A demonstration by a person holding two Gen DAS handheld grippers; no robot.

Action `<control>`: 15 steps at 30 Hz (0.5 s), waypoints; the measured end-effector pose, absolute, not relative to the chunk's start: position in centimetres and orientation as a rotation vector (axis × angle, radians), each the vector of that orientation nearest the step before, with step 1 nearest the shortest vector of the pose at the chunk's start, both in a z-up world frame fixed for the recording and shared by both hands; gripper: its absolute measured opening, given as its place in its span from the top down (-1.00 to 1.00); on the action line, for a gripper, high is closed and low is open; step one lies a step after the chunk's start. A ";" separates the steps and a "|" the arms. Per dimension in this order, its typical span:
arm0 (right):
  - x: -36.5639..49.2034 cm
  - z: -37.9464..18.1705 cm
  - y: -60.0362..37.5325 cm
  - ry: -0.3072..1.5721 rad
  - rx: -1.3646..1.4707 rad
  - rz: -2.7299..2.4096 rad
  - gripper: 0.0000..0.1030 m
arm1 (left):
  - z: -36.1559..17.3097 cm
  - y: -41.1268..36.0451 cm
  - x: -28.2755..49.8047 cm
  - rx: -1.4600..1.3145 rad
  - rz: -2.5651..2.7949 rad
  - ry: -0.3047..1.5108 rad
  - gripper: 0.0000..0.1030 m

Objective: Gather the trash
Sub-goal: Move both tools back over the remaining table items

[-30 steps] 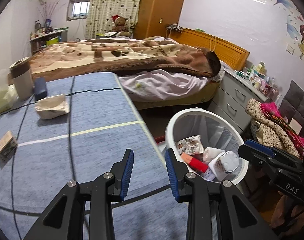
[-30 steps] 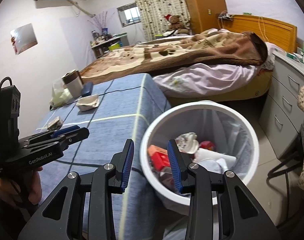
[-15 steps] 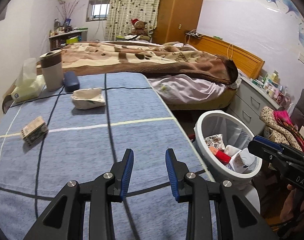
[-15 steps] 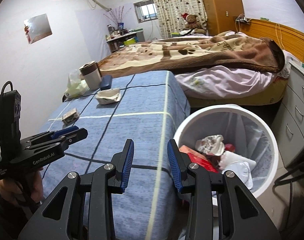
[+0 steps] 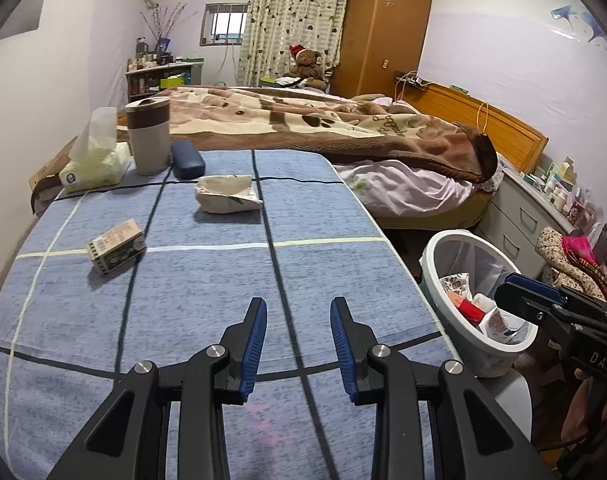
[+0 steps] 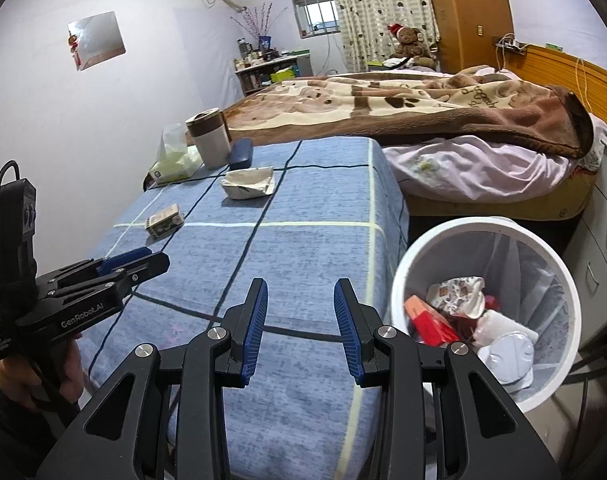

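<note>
1. Broadly, a desk (image 5: pixel 207 280) draped in nubby blue cloth with dark and pale grid lines fills both views; a bed under a plush brown blanket (image 5: pixel 323 120) lies beyond.
2. A round white bin (image 6: pixel 483 240) with a thin liner stands off the desk's right edge, holding crumpled wrappers and a red carton; only the right wrist view looks down into it.
3. On the desk rest a crumpled white paper tray (image 5: pixel 228 199) and a small printed box (image 5: pixel 116 246), well apart.
4. The left tongs (image 5: pixel 298 338) and right tongs (image 6: pixel 299 322) hover over the cloth, blue ribbed pads parted moderately, nothing between them.
5. Only the right view shows a hand (image 6: pixel 7 384) gripping the left handle.
</note>
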State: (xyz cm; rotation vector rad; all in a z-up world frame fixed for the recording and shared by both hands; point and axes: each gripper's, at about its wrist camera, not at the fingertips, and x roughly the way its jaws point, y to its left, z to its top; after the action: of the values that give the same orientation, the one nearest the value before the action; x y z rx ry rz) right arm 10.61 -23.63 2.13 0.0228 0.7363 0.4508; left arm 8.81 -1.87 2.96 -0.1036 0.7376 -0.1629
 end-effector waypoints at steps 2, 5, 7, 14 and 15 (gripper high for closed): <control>10.8 2.2 -23.0 0.740 0.017 0.462 0.30 | 3.0 -1.3 8.7 -0.102 -0.153 0.732 0.36; 11.0 2.3 -22.1 0.741 0.004 0.481 0.30 | 2.9 0.1 8.7 -0.104 -0.136 0.728 0.36; 11.3 2.5 -21.2 0.741 -0.010 0.497 0.30 | 2.8 1.0 8.9 -0.108 -0.120 0.730 0.36; 12.6 2.6 -18.6 0.758 -0.044 0.545 0.30 | 2.6 4.9 10.3 -0.108 -0.059 0.738 0.36; 12.9 2.5 -18.1 0.760 -0.053 0.552 0.27 | 2.6 5.5 10.6 -0.105 -0.052 0.740 0.35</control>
State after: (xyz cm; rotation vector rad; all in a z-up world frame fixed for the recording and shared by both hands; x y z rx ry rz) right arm 12.92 -18.14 2.53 -0.0530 0.7605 0.5516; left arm 10.57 5.52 2.55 -0.1048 0.7396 -0.0523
